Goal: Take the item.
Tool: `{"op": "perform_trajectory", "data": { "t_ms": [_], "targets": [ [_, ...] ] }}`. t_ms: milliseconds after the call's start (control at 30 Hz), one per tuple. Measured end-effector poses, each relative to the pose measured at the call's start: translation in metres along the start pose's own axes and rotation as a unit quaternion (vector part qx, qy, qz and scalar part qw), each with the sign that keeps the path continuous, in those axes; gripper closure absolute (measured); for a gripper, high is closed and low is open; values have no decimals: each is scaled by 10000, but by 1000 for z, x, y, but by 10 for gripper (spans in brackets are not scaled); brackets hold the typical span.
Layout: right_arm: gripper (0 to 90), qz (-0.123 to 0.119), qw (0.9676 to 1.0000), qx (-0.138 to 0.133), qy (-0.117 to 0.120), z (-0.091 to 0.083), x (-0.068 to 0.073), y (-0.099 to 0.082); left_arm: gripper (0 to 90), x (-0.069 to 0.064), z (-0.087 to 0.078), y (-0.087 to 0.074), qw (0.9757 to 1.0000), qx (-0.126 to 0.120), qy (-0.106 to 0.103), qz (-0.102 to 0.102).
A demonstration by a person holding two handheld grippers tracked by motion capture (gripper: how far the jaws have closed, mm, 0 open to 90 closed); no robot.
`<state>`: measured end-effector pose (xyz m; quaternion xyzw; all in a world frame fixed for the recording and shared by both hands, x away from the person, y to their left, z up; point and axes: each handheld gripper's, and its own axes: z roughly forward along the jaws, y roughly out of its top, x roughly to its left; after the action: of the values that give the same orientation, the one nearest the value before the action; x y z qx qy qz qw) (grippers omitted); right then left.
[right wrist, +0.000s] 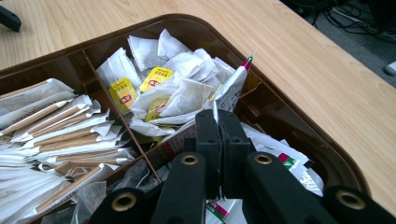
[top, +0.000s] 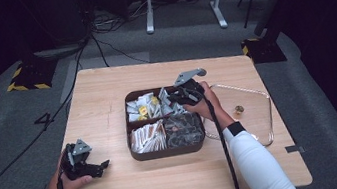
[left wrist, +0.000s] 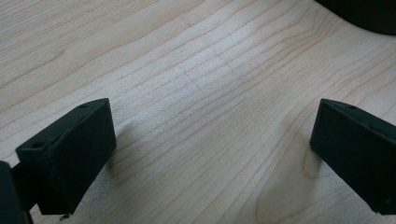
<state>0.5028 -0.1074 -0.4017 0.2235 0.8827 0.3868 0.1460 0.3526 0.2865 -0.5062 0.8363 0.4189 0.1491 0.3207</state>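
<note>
A brown divided tray [top: 133, 149] sits mid-table, holding packets in its compartments. My right gripper [right wrist: 217, 116] is over the tray's far right compartment, shut on a thin white sachet [right wrist: 232, 86] with a red and green tip that sticks up past the fingertips. In the high view the right gripper [top: 180, 96] hovers over that same corner. White tea bags with yellow tags [right wrist: 156, 86] fill the compartment beside it. My left gripper [top: 97, 167] rests near the table's front left, and in its own view the left gripper [left wrist: 212, 149] stands open over bare wood.
A clear glass lid [top: 260, 121] with a small knob [top: 238, 110] lies right of the tray. Long paper stick packets [right wrist: 60, 135] fill a near compartment. The wooden table [top: 101, 94] has bare room at the left and back. Cables and stands are on the floor beyond.
</note>
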Motion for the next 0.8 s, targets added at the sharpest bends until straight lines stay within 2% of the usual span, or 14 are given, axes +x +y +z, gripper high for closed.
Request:
{"op": "perform_trajectory", "data": {
  "t_ms": [433, 800],
  "targets": [
    [893, 9, 9994, -331, 72, -27, 3, -3, 5, 0, 0, 0, 10000, -1, 2, -4],
    [893, 69, 9985, -547, 71, -52, 4, -19, 5, 0, 0, 0, 10000, -1, 4, -7]
  ]
}}
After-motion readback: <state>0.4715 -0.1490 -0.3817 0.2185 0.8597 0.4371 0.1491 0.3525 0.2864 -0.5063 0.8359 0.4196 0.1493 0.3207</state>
